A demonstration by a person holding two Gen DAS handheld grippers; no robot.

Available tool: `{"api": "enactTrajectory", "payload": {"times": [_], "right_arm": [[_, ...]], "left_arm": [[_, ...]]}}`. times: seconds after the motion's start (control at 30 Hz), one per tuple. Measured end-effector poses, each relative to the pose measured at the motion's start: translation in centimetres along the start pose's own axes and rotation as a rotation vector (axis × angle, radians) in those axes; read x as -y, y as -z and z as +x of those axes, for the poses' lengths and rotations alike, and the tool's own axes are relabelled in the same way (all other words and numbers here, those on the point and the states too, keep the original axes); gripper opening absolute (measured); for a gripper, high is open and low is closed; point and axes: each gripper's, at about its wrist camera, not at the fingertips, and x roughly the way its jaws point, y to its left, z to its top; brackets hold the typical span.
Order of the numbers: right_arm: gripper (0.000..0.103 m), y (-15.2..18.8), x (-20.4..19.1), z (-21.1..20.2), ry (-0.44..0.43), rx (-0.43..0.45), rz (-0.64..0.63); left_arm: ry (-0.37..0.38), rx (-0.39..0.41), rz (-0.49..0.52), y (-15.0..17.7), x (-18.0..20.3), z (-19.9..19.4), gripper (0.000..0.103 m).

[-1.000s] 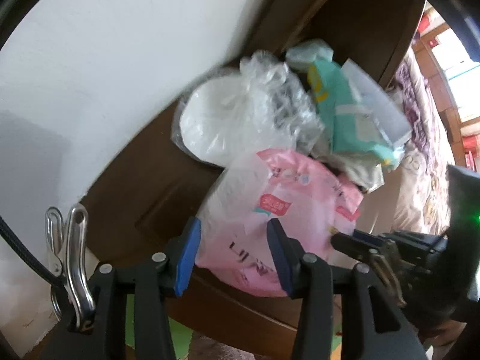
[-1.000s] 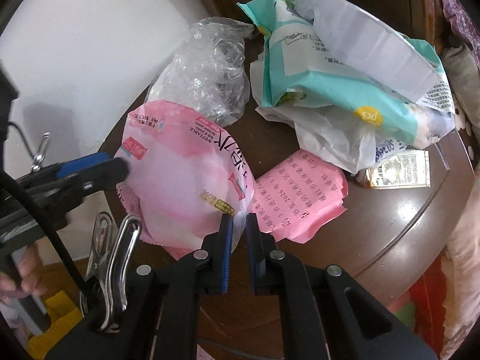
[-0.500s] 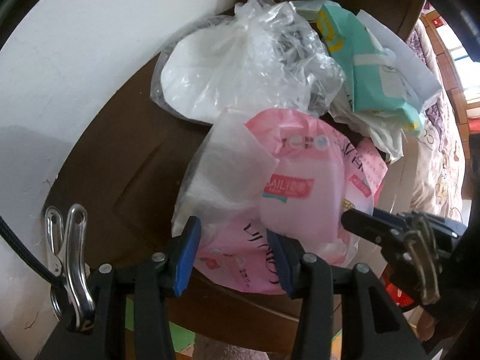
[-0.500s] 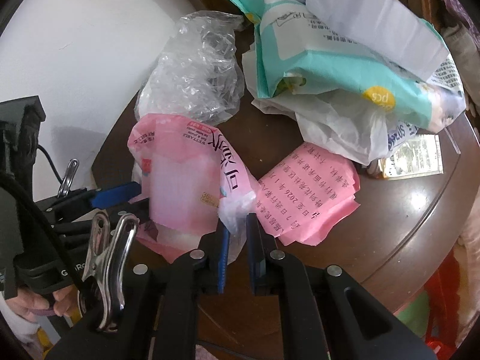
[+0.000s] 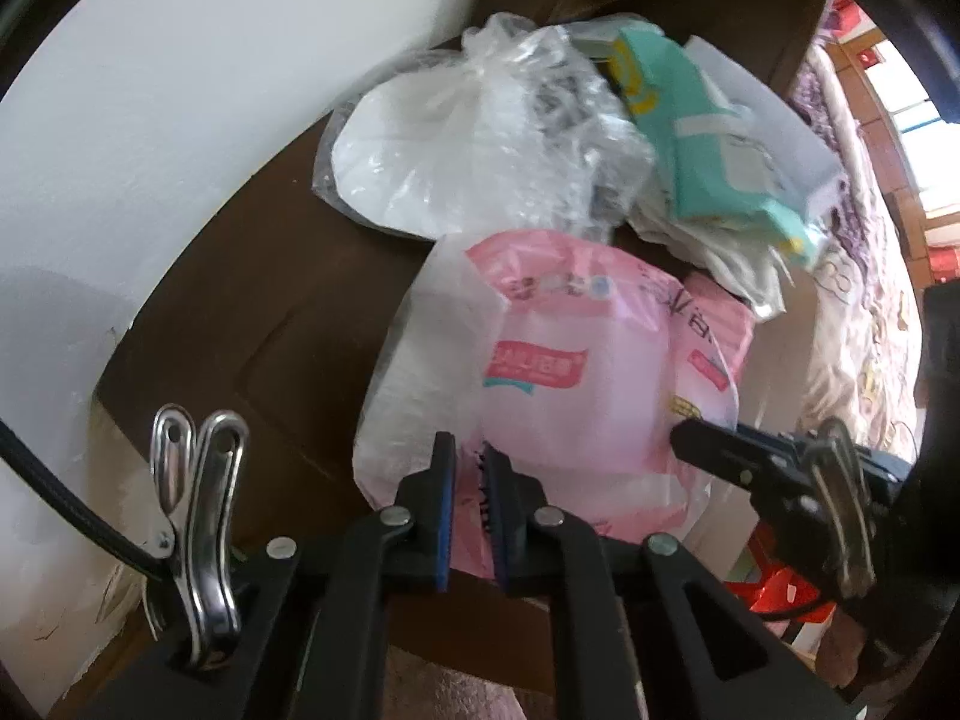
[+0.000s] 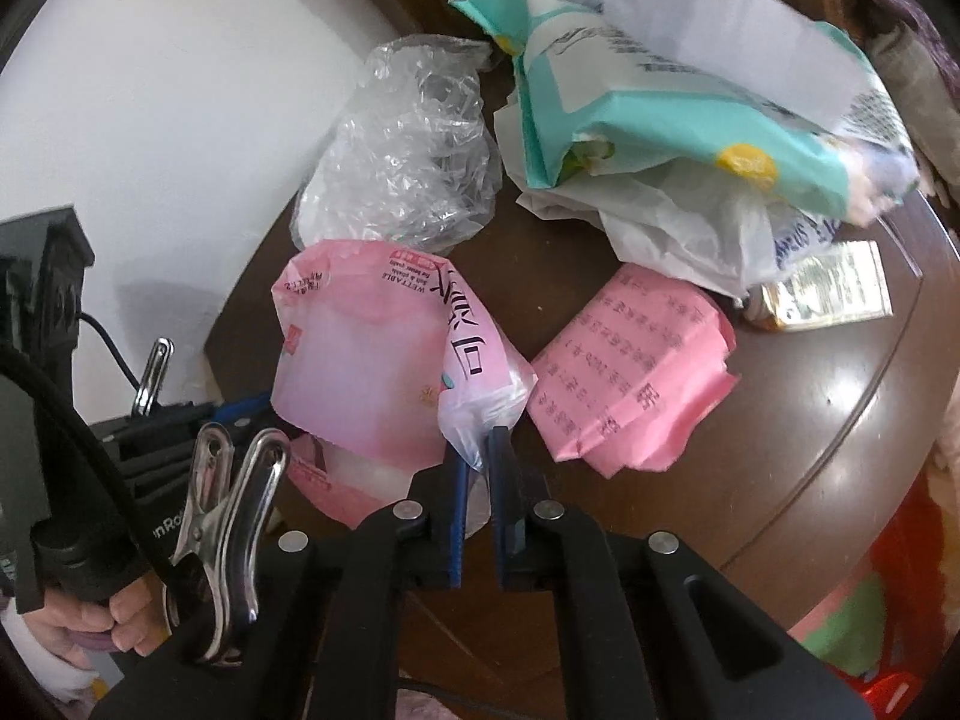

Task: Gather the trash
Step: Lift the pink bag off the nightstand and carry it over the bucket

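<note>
The pink plastic bag point(image 5: 576, 372) is pinched at two places: the left gripper point(image 5: 467, 480) has its fingers pressed onto the bag's near lower edge, and the right gripper point(image 6: 477, 444) nips a clear corner (both reach in low from the near rim). The bag sits crumpled and half-lifted at the dark wooden worktop point(image 6: 828, 408) edge, beside a clear plastic bag point(image 6: 408, 150) and pink printed paper point(image 6: 630, 360).

Dark wooden table point(image 6: 840, 420) (white wall point(image 5: 180, 120) behind)
</note>
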Motion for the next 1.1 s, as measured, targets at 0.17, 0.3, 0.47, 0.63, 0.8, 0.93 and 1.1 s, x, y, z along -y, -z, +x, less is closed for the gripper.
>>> {"api": "enactTrajectory", "payload": {"times": [0.17, 0.3, 0.47, 0.63, 0.8, 0.93, 1.1], "right_arm": [[0.007, 1.5, 0.7, -1.3, -0.043, 0.028, 0.036], [0.007, 3.1, 1.4, -2.3, -0.064, 0.046, 0.059], [0.007, 5.0, 2.9, -3.6, -0.099, 0.064, 0.110], [0.007, 7.6, 5.0, -5.0, -0.114, 0.084, 0.169], [0.007, 10.2, 7.6, -6.3, -0.106, 0.102, 0.228], [0.007, 13.3, 10.5, -8.7, -0.097, 0.125, 0.284], [0.007, 16.6, 14.2, -10.9, -0.074, 0.144, 0.356]], "left_arm": [[0.024, 0.010, 0.032, 1.4, 1.5, -1.3, 0.007], [0.028, 0.028, 0.069, 2.3, 3.3, -2.6, 0.007], [0.045, 0.025, 0.095, 3.4, 4.8, -3.9, 0.007], [0.044, 0.016, 0.168, 5.2, 7.2, -4.7, 0.007], [0.050, -0.003, 0.234, 7.0, 10.9, -4.1, 0.007], [0.063, -0.018, 0.289, 8.4, 14.1, -3.6, 0.007], [0.088, -0.044, 0.359, 10.2, 18.7, -2.4, 0.007]]}}
